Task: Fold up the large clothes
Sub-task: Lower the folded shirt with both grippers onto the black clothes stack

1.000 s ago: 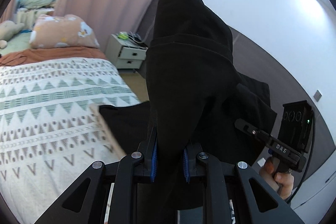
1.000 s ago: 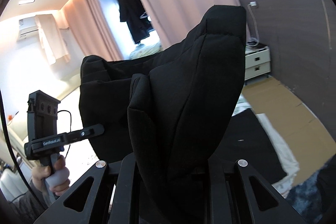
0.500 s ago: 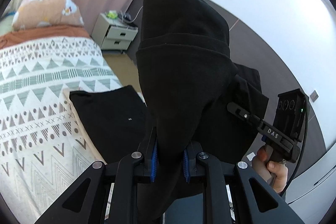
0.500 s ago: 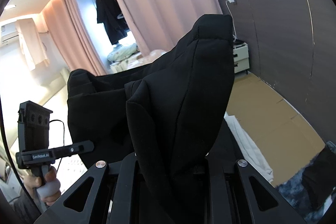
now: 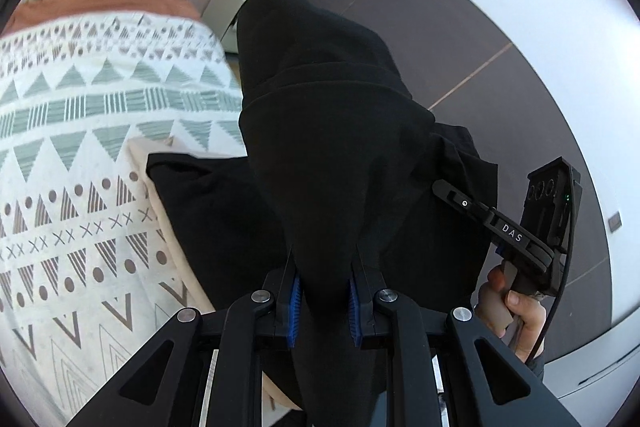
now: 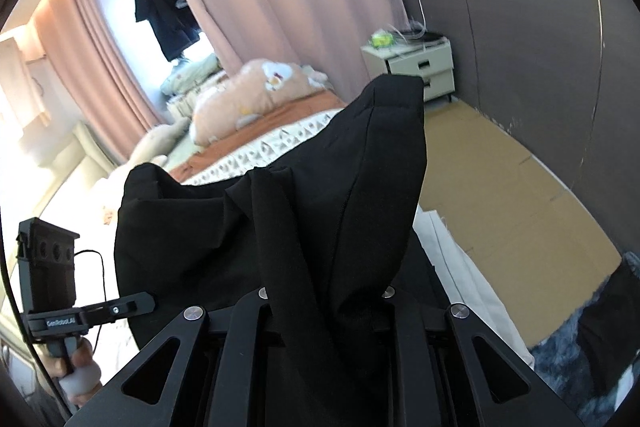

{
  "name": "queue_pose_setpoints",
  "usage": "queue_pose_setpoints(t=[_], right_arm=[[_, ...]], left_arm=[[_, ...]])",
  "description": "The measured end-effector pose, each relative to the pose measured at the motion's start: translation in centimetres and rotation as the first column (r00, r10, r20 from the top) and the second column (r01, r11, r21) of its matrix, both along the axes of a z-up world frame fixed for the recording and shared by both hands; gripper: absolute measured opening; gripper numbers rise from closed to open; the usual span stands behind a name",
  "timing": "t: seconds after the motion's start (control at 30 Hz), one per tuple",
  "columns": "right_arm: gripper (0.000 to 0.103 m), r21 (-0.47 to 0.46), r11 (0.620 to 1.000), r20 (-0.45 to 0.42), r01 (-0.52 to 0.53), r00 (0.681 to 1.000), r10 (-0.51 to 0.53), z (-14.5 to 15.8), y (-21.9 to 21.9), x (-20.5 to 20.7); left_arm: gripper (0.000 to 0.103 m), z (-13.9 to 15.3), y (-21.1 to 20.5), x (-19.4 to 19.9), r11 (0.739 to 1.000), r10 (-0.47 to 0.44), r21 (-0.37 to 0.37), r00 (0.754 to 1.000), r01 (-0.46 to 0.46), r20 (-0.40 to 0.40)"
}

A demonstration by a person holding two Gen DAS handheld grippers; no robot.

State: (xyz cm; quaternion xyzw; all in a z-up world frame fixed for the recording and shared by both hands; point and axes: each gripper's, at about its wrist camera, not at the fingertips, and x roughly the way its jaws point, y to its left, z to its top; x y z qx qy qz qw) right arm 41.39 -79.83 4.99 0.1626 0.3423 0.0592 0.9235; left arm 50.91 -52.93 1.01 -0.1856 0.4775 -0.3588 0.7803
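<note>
I have the large black cloth garment [image 5: 340,155] pinched in both tools, and it hangs between them in the air above the edge of the bed with the white, green and brown patterned cover [image 5: 80,155]. My left tool [image 5: 323,301] is clamped on a bunched fold, blue pads pressing the cloth from either side. My right tool [image 6: 326,301] grips another bunch, though the fabric hides its fingertips; in my judgement it is closed on the cloth. The held edge runs from one tool to the other, roughly along the bed's side. A lower part of the garment already lies flat on the cover, ahead and left of my left tool. The open cover lies further left; to the right are the bed's edge and the brown cardboard-covered floor [image 6: 500,187], so I would lay it leftward.
</note>
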Motion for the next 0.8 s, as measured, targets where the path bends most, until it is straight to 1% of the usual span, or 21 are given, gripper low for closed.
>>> queue_pose_setpoints(t=[0.1, 0.2, 0.23, 0.27, 0.33, 0.37, 0.4, 0.43, 0.47, 0.53, 0.6, 0.67, 0.7, 0.8], right_arm=[[0.016, 0.001, 1.000, -0.048, 0.010, 0.999, -0.010, -2.2, 0.2, 2.5], [0.017, 0.000, 0.999, -0.108, 0.045, 0.993, -0.045, -5.1, -0.9, 3.8], [0.021, 0.007, 0.997, -0.153, 0.076, 0.985, -0.074, -6.3, -1.3, 4.6], [0.024, 0.003, 0.994, -0.201, 0.110, 0.974, -0.107, -7.5, -1.8, 5.4], [0.045, -0.032, 0.985, -0.255, 0.168, 0.952, -0.170, -9.1, -2.7, 6.1], [0.048, -0.072, 0.978, -0.277, 0.195, 0.938, -0.207, -9.7, -2.9, 6.1], [0.049, -0.095, 0.974, -0.285, 0.204, 0.932, -0.223, -9.7, -3.0, 6.1], [0.050, -0.109, 0.972, -0.288, 0.207, 0.930, -0.230, -9.7, -3.2, 5.5], [0.050, -0.111, 0.971, -0.282, 0.212, 0.930, -0.235, -9.1, -3.1, 5.3], [0.051, -0.130, 0.960, -0.259, 0.248, 0.926, -0.275, -8.1, -3.7, 3.2], [0.053, -0.145, 0.944, -0.238, 0.296, 0.916, -0.324, -7.2, -4.5, 0.3], [0.056, -0.124, 0.935, -0.221, 0.332, 0.910, -0.352, -6.4, -5.6, -3.1], [0.056, -0.119, 0.933, -0.218, 0.339, 0.908, -0.358, -6.3, -6.4, -3.6], [0.056, -0.123, 0.919, -0.213, 0.375, 0.894, -0.393, -6.2, -7.0, -7.7]], left_arm=[[0.020, -2.1, 0.1, 1.8, 1.000, 0.001, 0.006, 0.999, -0.001, -0.035], [0.021, -3.7, -0.7, 3.2, 0.997, -0.030, 0.064, 0.999, 0.033, -0.042], [0.022, -4.2, -1.1, 3.8, 0.995, -0.042, 0.089, 0.998, 0.047, -0.049], [0.023, -5.0, -1.6, 4.4, 0.990, -0.045, 0.128, 0.997, 0.053, -0.062], [0.029, -6.1, -1.8, 5.3, 0.982, -0.029, 0.183, 0.995, 0.045, -0.092], [0.030, -6.6, -1.6, 5.6, 0.981, -0.025, 0.188, 0.994, 0.045, -0.109], [0.032, -6.9, -1.4, 5.8, 0.983, -0.028, 0.179, 0.993, 0.049, -0.118], [0.036, -7.0, -1.1, 5.9, 0.985, -0.033, 0.166, 0.992, 0.053, -0.119], [0.037, -7.0, -0.7, 5.9, 0.986, -0.035, 0.158, 0.993, 0.053, -0.111], [0.042, -6.8, 0.4, 5.8, 0.987, -0.017, 0.156, 0.996, 0.030, -0.087], [0.042, -6.7, 1.5, 5.8, 0.989, 0.010, 0.146, 0.997, 0.001, -0.079], [0.042, -6.6, 2.1, 5.7, 0.992, 0.017, 0.128, 0.997, -0.008, -0.072], [0.042, -6.5, 2.3, 5.7, 0.992, 0.019, 0.128, 0.998, -0.010, -0.063], [0.042, -6.6, 2.6, 5.7, 0.988, 0.023, 0.153, 0.999, -0.017, -0.040]])
